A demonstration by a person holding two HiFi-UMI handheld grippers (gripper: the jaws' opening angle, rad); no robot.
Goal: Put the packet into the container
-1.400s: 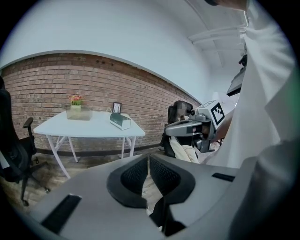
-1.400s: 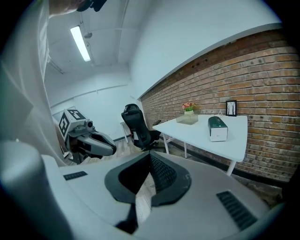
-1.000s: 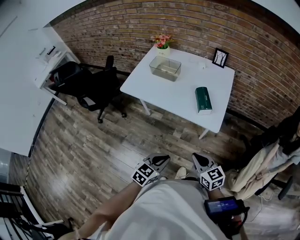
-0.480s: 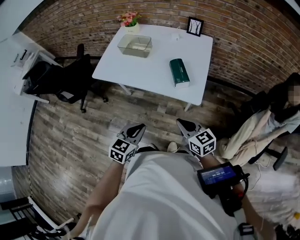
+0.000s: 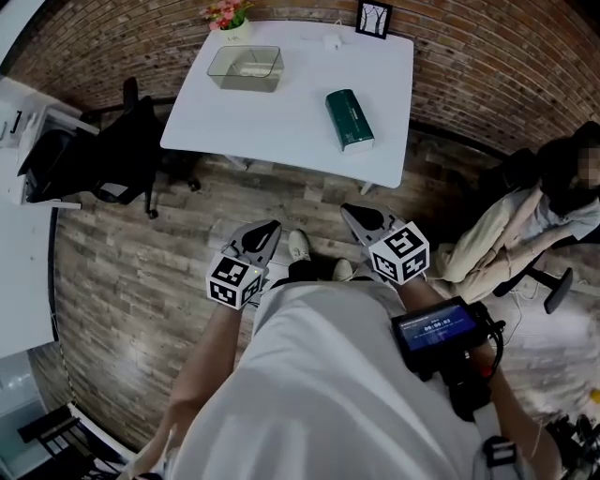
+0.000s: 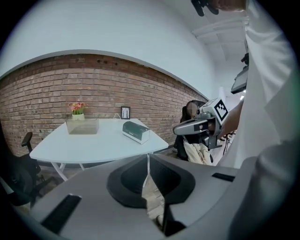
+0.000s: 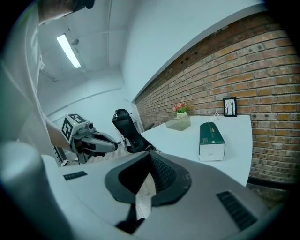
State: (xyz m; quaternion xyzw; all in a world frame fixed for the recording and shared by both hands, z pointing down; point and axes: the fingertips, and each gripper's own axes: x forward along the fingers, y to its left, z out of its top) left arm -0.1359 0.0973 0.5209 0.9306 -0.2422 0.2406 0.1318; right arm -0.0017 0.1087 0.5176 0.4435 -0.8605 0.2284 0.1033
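At my far left a black office chair point(image 5: 127, 155) stands on the wood-plank floor point(image 5: 122, 281), just beside the white table point(image 5: 281, 122), which sits against a brick wall point(image 5: 487, 66). To the right, pale cloth point(image 5: 497, 248) is heaped over another chair. Along the table's far edge stand a small pot of flowers point(image 5: 225, 14) and, further right, a framed picture point(image 5: 374, 18).

The packet point(image 5: 349, 119) is a dark green box with a white side, lying flat on the table's right half.

The container point(image 5: 246, 67) is a clear rectangular tub near the flowers, left of the packet. A pale patch shows on its bottom, perhaps only the tabletop seen through it.

My left gripper point(image 5: 265, 232) and right gripper point(image 5: 352, 214) hang over the floor, short of the table. Each has its jaws closed tip to tip, holding nothing.
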